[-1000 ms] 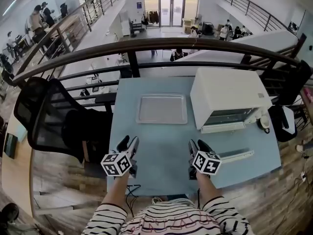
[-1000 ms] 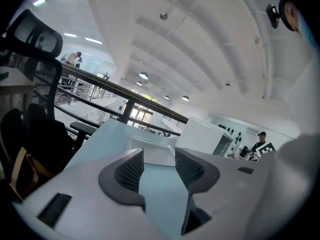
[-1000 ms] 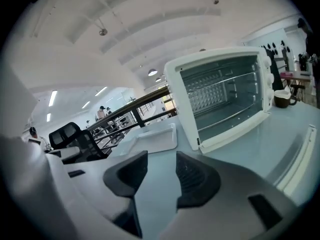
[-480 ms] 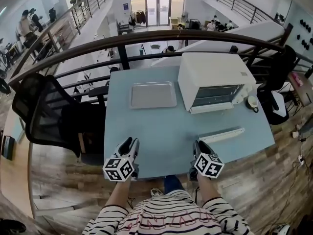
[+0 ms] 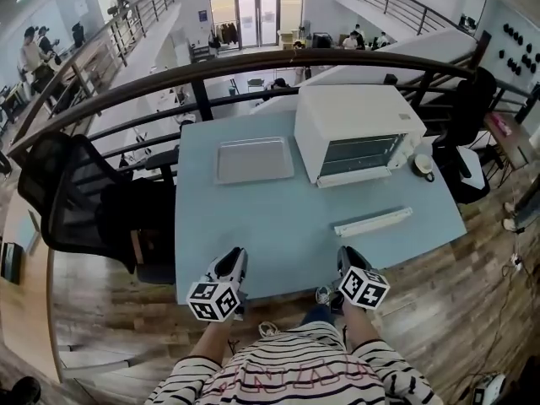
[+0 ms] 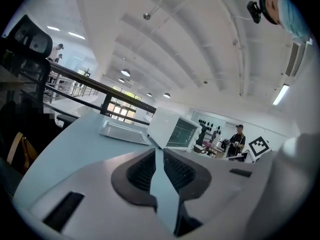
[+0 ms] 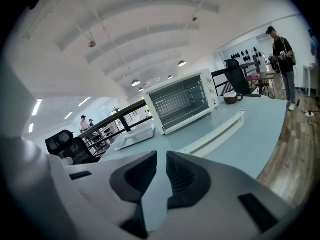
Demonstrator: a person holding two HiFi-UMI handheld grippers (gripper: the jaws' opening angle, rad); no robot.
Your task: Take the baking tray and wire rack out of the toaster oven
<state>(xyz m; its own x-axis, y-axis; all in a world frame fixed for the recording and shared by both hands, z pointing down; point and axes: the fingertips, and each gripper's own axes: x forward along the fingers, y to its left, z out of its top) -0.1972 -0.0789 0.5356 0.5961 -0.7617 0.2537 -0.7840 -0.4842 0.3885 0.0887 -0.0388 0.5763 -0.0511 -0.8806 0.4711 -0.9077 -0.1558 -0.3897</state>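
Note:
The metal baking tray (image 5: 254,159) lies flat on the blue table (image 5: 278,226), left of the white toaster oven (image 5: 354,125). Through the oven's (image 7: 182,102) front a wire grid shows. My left gripper (image 5: 234,260) and right gripper (image 5: 348,257) hover side by side at the table's near edge, far from the tray and the oven. Both pairs of jaws are closing to a narrow gap with nothing between them. The left gripper (image 6: 159,151) points toward the tray (image 6: 122,130), and the right gripper (image 7: 161,156) toward the oven.
A long white bar (image 5: 373,222) lies on the table in front of the oven. A cup (image 5: 423,165) stands at the oven's right. A black office chair (image 5: 76,201) sits left of the table, and a dark railing (image 5: 253,66) runs behind it.
Both grippers have drawn back from over the table to its near edge. Their jaws have narrowed from wide apart to a slim gap.

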